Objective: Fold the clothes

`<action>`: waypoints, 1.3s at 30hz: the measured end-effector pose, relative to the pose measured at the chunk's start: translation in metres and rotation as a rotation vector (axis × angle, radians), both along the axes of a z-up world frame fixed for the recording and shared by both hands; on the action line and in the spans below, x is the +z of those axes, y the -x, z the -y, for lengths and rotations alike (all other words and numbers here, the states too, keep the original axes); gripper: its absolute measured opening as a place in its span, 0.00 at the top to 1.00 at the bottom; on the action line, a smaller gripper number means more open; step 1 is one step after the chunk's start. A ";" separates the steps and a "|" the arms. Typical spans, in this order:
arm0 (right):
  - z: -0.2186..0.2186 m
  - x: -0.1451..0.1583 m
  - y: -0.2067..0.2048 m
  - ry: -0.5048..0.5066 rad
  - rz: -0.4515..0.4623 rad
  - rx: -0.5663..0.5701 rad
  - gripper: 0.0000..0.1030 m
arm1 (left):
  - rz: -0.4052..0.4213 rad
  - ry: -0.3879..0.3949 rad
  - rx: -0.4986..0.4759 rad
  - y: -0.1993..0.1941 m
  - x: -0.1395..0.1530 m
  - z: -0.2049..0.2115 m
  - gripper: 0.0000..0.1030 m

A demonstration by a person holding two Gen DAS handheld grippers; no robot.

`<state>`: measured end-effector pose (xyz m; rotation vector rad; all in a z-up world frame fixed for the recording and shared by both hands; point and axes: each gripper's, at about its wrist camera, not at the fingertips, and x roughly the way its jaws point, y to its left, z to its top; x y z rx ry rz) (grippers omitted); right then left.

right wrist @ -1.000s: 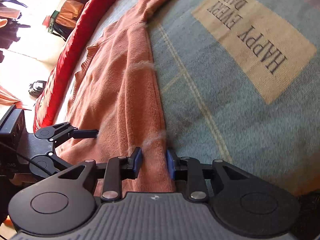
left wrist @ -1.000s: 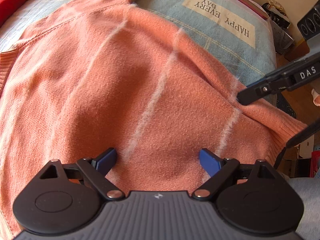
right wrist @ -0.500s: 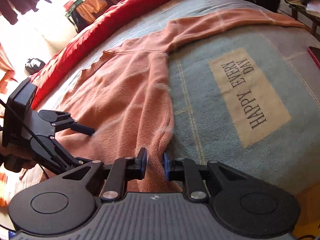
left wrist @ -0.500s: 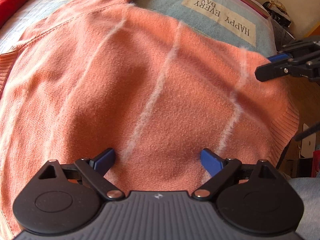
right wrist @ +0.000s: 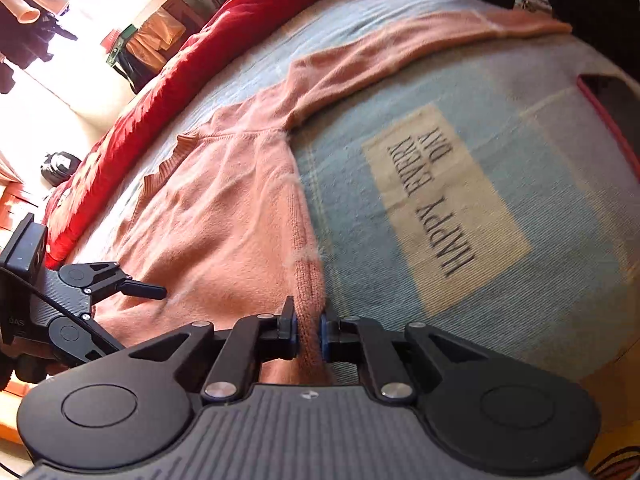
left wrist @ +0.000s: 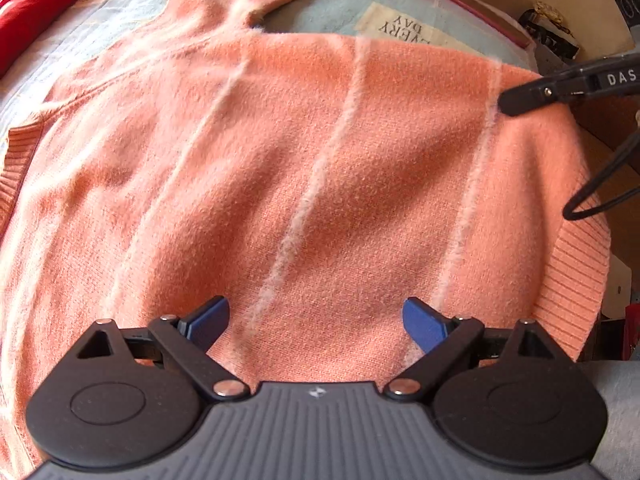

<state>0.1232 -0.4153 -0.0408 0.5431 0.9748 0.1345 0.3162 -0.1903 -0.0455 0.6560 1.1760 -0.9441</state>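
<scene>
An orange knitted sweater (left wrist: 280, 152) with thin white stripes lies spread on a light blue bed cover (right wrist: 460, 92). My left gripper (left wrist: 316, 320) is open, low over the sweater's lower body near the hem. My right gripper (right wrist: 308, 328) is shut on the sweater's ribbed hem edge (right wrist: 308, 280) at its right side; one of its fingers (left wrist: 528, 96) shows in the left wrist view at the sweater's right edge. One sleeve (right wrist: 420, 40) stretches away across the cover. The left gripper (right wrist: 120, 292) shows at the left of the right wrist view.
A beige patch reading HAPPY EVERY DAY (right wrist: 436, 204) is on the cover right of the sweater. A red duvet (right wrist: 192, 60) lies along the far side of the bed. A pink-edged phone (right wrist: 612, 104) lies at the right. Clutter stands beyond the bed (left wrist: 552, 28).
My right gripper has closed on the hem edge and pulled the sweater's right side outward, spreading the body flatter. My left gripper stays open over the lower body.
</scene>
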 end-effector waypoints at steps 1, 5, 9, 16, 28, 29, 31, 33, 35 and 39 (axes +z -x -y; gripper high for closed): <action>0.001 -0.002 -0.002 0.037 -0.026 0.017 0.88 | 0.002 0.007 -0.009 0.001 0.002 0.001 0.09; 0.012 -0.030 -0.002 0.039 -0.191 0.034 0.85 | 0.005 -0.051 -0.025 0.003 -0.010 0.005 0.09; 0.030 -0.034 0.018 -0.078 -0.210 0.037 0.76 | -0.019 -0.055 0.039 -0.001 -0.019 -0.005 0.09; 0.031 -0.032 0.022 -0.041 -0.162 0.015 0.68 | -0.003 -0.061 0.036 0.002 -0.022 -0.005 0.09; 0.011 -0.040 0.048 0.037 -0.251 0.091 0.58 | -0.005 -0.063 0.049 0.011 -0.024 -0.018 0.06; 0.011 -0.046 0.051 0.006 -0.257 0.075 0.57 | -0.003 -0.065 0.045 0.012 -0.024 -0.017 0.05; 0.011 -0.059 0.058 -0.055 -0.270 0.043 0.53 | -0.001 -0.066 0.040 0.013 -0.025 -0.016 0.04; 0.011 -0.071 0.064 -0.116 -0.282 0.011 0.52 | -0.001 -0.065 0.041 0.014 -0.024 -0.017 0.04; 0.011 -0.084 0.070 -0.177 -0.295 -0.022 0.51 | -0.002 -0.067 0.039 0.015 -0.024 -0.017 0.04; 0.008 -0.098 0.077 -0.261 -0.297 -0.059 0.51 | -0.004 -0.074 0.033 0.019 -0.022 -0.018 0.04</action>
